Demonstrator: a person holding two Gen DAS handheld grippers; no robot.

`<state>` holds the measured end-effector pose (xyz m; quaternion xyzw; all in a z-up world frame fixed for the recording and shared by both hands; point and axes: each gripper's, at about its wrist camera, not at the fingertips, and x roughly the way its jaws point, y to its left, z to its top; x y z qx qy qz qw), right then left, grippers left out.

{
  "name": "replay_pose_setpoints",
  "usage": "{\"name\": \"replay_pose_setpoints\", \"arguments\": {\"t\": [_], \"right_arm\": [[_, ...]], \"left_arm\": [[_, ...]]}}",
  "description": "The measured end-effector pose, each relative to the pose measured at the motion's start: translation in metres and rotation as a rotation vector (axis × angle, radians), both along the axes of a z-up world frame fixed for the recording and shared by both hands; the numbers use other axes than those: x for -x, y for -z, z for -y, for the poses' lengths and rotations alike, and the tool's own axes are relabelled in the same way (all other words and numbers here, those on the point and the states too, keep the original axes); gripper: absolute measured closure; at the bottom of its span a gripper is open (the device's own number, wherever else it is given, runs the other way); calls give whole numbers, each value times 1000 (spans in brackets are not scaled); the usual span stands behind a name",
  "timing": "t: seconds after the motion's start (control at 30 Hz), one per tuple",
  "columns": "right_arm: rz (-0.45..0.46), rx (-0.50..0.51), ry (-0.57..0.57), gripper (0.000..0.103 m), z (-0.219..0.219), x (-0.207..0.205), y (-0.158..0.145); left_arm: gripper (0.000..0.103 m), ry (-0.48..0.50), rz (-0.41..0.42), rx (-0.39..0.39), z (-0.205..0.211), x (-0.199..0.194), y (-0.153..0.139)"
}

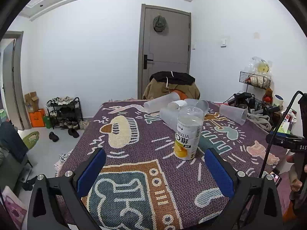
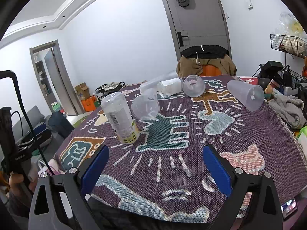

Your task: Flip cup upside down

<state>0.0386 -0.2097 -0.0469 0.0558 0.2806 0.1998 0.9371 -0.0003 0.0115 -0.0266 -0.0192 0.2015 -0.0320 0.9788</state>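
Observation:
A clear labelled cup (image 1: 188,134) stands upside down on the patterned purple blanket (image 1: 145,145), base up, its label text inverted. It also shows in the right wrist view (image 2: 120,117), at the left. My left gripper (image 1: 154,169) is open and empty, just short of it and slightly to its left. My right gripper (image 2: 155,164) is open and empty, nearer the blanket's front edge, with the cup ahead to its left. Several clear plastic cups (image 2: 147,107) lie on their sides behind it; one frosted cup (image 2: 245,94) lies alone at the right.
A chair draped with clothes (image 1: 171,85) stands behind the table, before a grey door (image 1: 167,51). Clutter, a grey cloth (image 2: 289,109) and wire baskets (image 2: 287,44) crowd the right edge. A shoe rack (image 1: 64,112) stands on the floor at the left.

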Motion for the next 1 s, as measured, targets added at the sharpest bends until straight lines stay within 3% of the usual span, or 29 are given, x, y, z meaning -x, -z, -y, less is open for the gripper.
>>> {"name": "replay_pose_setpoints", "arguments": {"t": [1.0], "right_arm": [[-3, 8, -8, 4, -2, 0, 4]], "left_arm": [[0, -26, 12, -2, 1, -1, 1]]}}
